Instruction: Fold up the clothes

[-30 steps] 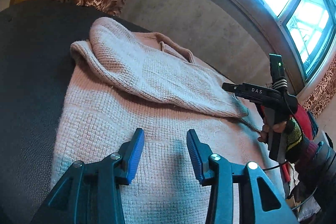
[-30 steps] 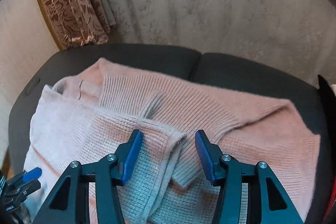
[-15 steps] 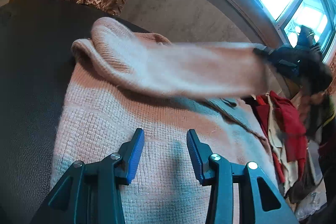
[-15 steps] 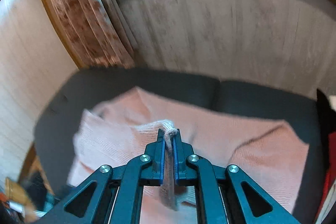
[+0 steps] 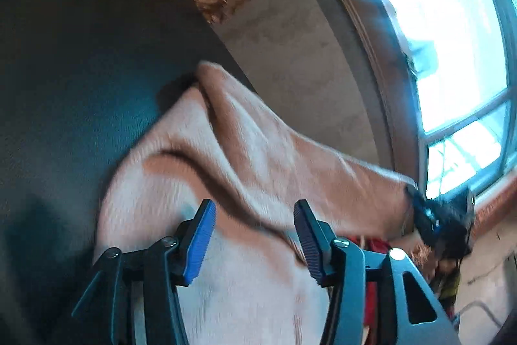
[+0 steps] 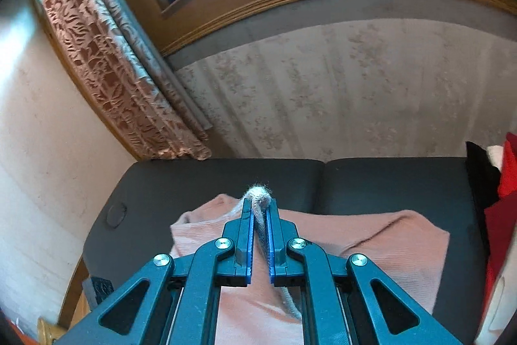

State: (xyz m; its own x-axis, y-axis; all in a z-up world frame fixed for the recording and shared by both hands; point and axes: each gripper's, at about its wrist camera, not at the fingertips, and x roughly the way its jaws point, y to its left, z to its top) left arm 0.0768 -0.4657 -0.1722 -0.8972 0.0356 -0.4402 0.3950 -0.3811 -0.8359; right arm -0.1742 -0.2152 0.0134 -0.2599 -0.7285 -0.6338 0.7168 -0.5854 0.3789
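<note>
The pale pink knitted sweater (image 6: 371, 244) lies spread over the dark grey upholstered sofa seat (image 6: 387, 180), filling the lower middle of the right wrist frame, while one part of it, apparently a sleeve end or cuff, is drawn up off the seat. In the left wrist frame that lifted part runs as a taut band from the upper centre of the garment down to the right edge, which suggests it is being pulled sideways so that it can be laid across the body in a fold. The right claw (image 6: 258, 209) is closed down to a narrow slit on a bunched grey-pink tuft of the knit, which pokes out past its blue pads; gripping so near the edge gives control of where the end will land. The same claw shows blurred at the lower right of the left wrist frame (image 5: 433, 222), where the stretched fabric ends. The left claw (image 5: 253, 243) hangs above the body of the sweater at the bottom centre of its frame with its blue pads wide apart and nothing between them, probably kept low and ready to pin or steady the cloth as the other pulls. Whether it touches the knit I cannot tell. Outward from the sofa, a heap of red and black clothes (image 6: 504, 183) sits at the right edge, a brown patterned curtain (image 6: 106, 70) hangs at upper left, and a wood-framed window (image 5: 452, 60) glares at upper right.
</note>
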